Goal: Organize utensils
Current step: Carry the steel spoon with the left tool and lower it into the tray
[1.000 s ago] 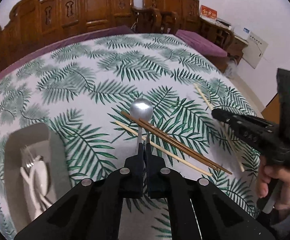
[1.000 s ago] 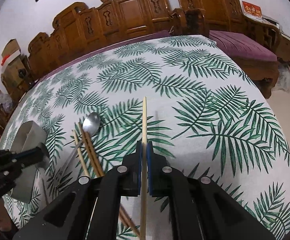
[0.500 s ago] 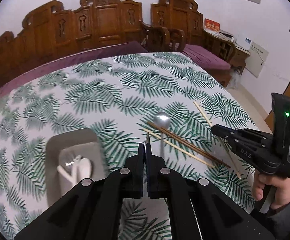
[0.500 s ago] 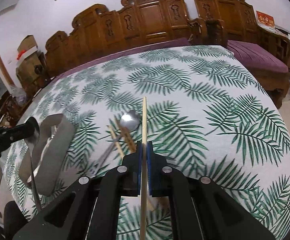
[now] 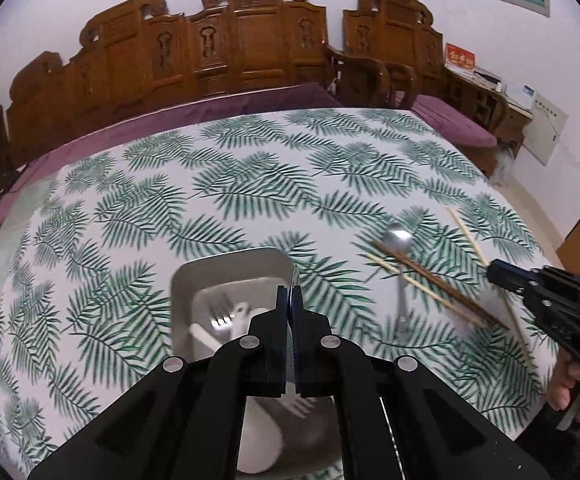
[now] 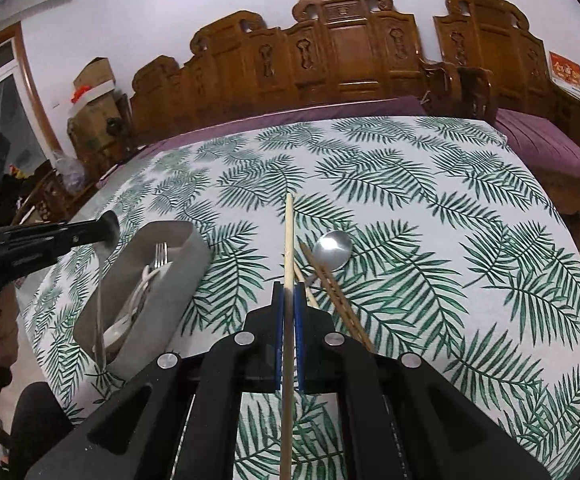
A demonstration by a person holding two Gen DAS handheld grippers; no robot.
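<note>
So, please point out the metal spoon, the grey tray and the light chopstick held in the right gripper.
metal spoon (image 6: 333, 249): right wrist view, on its bowl.
grey tray (image 6: 178, 280): right wrist view, on its outer side wall.
light chopstick (image 6: 288, 240): right wrist view, on the shaft ahead of the right gripper (image 6: 288, 292).

White cloth (image 6: 429, 240) with green fern-leaf print, grey tray (image 5: 226, 272), silver spoon (image 6: 333, 249), pale chopstick (image 6: 288, 232), dark brown chopsticks (image 5: 441, 284), black tongs (image 6: 288, 304) with seemingly blue pads (image 6: 297, 320)
</note>
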